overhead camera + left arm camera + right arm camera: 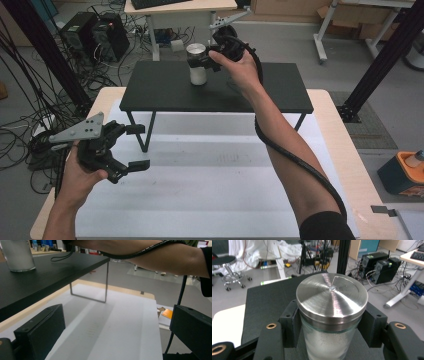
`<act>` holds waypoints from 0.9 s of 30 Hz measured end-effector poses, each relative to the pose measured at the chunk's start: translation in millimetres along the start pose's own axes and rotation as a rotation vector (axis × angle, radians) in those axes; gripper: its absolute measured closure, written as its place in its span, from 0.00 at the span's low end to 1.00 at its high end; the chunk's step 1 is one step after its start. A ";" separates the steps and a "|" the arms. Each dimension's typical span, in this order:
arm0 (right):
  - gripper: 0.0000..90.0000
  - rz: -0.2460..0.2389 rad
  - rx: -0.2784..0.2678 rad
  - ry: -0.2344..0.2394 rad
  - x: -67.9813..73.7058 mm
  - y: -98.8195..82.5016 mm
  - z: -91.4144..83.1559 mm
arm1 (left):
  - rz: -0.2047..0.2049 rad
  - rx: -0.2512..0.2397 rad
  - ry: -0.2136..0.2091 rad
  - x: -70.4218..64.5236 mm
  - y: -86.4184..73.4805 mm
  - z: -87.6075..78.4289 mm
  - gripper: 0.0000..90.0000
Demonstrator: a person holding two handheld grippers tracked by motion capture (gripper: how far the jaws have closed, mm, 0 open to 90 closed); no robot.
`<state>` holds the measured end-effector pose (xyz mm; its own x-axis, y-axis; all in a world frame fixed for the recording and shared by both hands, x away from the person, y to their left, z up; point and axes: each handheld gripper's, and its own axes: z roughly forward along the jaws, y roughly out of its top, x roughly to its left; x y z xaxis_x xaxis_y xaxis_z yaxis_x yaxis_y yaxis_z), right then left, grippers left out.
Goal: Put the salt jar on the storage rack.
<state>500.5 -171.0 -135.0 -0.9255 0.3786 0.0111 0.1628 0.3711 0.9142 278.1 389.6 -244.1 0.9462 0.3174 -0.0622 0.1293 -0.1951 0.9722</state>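
A glass jar [198,66] with a brushed metal lid [332,296] and white contents stands upright near the back edge of a small black raised shelf [165,92]. My right gripper [204,59] reaches across the shelf and is shut on the jar, one jaw pressed against each side just under the lid. My left gripper [138,147] hovers over the left part of the white mat [210,185], in front of the shelf, open with nothing between its jaws. In the left gripper view the jar [17,255] sits at the top left on the shelf [37,277].
The shelf stands on thin metal legs [145,132] with a gap beneath it. The right forearm and its cable [280,145] cross the mat diagonally. An orange device [407,172] sits off the table's right edge. Computer towers [95,32] and cables lie on the floor behind.
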 end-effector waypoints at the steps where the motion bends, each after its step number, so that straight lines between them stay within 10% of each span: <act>1: 0.47 0.005 -0.004 -0.001 -0.2 -0.9 0.1 | 0.000 0.000 0.000 0.0 0.1 -0.3 0.00; 17: 0.29 -0.009 0.006 -0.014 6.6 0.1 -8.4 | -0.012 -0.015 -0.003 1.5 -3.2 0.3 0.00; 27: 0.10 -0.013 -0.053 0.009 22.5 -10.8 -81.4 | -0.013 -0.022 -0.002 0.0 -4.1 -1.3 0.00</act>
<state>450.1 -235.5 -111.6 -0.9303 0.3668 0.0027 0.1331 0.3306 0.9343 277.1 391.6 -247.8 0.9453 0.3176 -0.0749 0.1348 -0.1710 0.9760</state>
